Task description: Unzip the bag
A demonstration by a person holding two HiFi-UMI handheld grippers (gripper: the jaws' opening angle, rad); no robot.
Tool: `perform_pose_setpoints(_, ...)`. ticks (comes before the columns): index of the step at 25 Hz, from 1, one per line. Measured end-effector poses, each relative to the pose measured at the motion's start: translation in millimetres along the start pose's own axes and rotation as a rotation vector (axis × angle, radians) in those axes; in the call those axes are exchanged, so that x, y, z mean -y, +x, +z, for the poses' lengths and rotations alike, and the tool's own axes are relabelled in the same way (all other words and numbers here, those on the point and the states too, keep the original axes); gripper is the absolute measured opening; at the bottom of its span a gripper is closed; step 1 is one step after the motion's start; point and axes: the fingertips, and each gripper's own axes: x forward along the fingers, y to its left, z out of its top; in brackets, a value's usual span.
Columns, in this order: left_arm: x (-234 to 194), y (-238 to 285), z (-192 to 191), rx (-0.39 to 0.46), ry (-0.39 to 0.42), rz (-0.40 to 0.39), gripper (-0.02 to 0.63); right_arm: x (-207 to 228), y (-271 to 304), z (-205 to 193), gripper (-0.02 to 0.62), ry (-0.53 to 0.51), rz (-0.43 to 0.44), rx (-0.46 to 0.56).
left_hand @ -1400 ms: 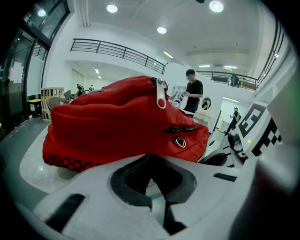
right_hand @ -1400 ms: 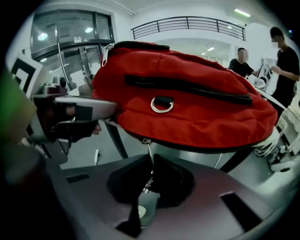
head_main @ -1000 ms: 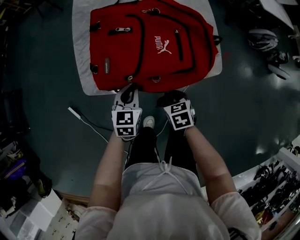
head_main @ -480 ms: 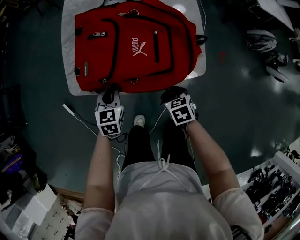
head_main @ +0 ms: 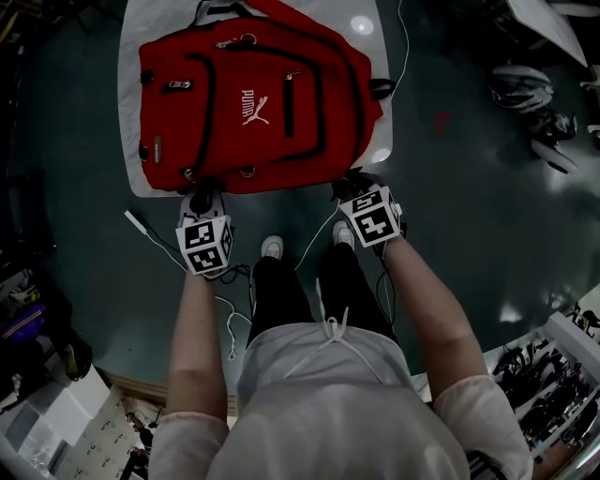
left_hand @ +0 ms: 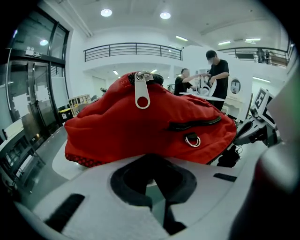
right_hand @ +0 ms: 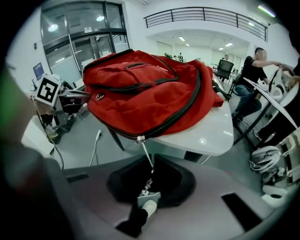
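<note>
A: Bag (head_main: 253,103) count?
B: One, red. One table (head_main: 129,141) too.
A: Grippers?
B: Two: left gripper (head_main: 202,195), right gripper (head_main: 352,184). One marker cube each, so two: left cube (head_main: 204,247), right cube (head_main: 375,216).
A: Pull (head_main: 178,85) count?
B: Three readable on the bag's top from the head view. Any others are too small to tell.
A: Rings (head_main: 247,172)?
B: Two, at the near edge.
A: Shoes (head_main: 272,247)?
B: Two, white.
A: People at the far end?
B: Two in the left gripper view: standing person (left_hand: 218,70), seated person (left_hand: 180,83).
A: Round ceiling lights (left_hand: 106,12)?
B: Two.
</note>
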Motion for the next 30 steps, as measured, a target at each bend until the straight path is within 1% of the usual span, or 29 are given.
perform_pose_setpoints(6, -1.9, 1.5, -0.4, -0.003, -0.014, 0.043, 0.020, 21.8, -5.5, 0.1, 0.037, -0.049, 0.014, -0.019)
perform_pose_setpoints(11, -1.5, 1.3, -1.0, -0.011, -0.032, 0.067, 0.020, 30.6, -6.7, -1.8, 0.037, -0.020, 0.039, -0.033)
perform_pose_setpoints(15, -0.7, 2.6, 0.1, -0.011, -0.033, 0.068, 0.020, 33.9, -5.6, -3.2, 0.038, 0.022, 0.043, -0.029)
perform_pose_setpoints(17, -0.4, 3.1, -0.4, -0.012, -0.038, 0.061, 0.020, 32.4, -4.6, -4.5, 0.038, 0.022, 0.043, -0.034)
perform_pose_setpoints(21, -0.2, 3.2, -2.3, -0.018, -0.069, 0.050, 0.020, 20.0, -5.5, -6.1, 0.040, 0.008, 0.009, -0.050)
perform_pose_setpoints(22, 0.1, 3.0, -2.1, -0.018, -0.065, 0.051, 0.020, 16.1, -7.3, -5.8, 0.043, 0.016, 0.001, -0.046)
perform_pose_setpoints(23, 1.0, 2.2, -1.6, -0.019, -0.046, 0.051, 0.020, 13.0, -9.2, -6.2, 0.061, 0.026, -0.008, -0.040)
perform_pose_setpoints(24, 2.3, 0.7, -0.8, -0.022, -0.011, 0.049, 0.020, 10.2, -11.0, -6.9, 0.094, 0.033, -0.016, -0.033)
perform_pose_setpoints(25, 4.5, -1.6, 0.0, -0.025, 0.035, 0.042, 0.020, 6.9, -13.3, -6.8, 0.107, 0.037, -0.022, -0.026)
perform_pose_setpoints(27, 11.0, -9.0, 1.3, -0.026, 0.115, 0.018, 0.020, -4.8, -21.7, -1.3, 0.107, 0.052, -0.022, -0.009)
perform_pose_setpoints(28, 14.7, -14.3, 2.7, -0.018, 0.132, 0.004, 0.020, -12.0, -26.6, 3.5, 0.107, 0.064, -0.021, 0.008)
perform_pose_setpoints(30, 21.3, -26.9, 9.5, 0.018, 0.111, -0.015, 0.020, -24.8, -36.4, 15.1, 0.107, 0.079, -0.022, 0.052)
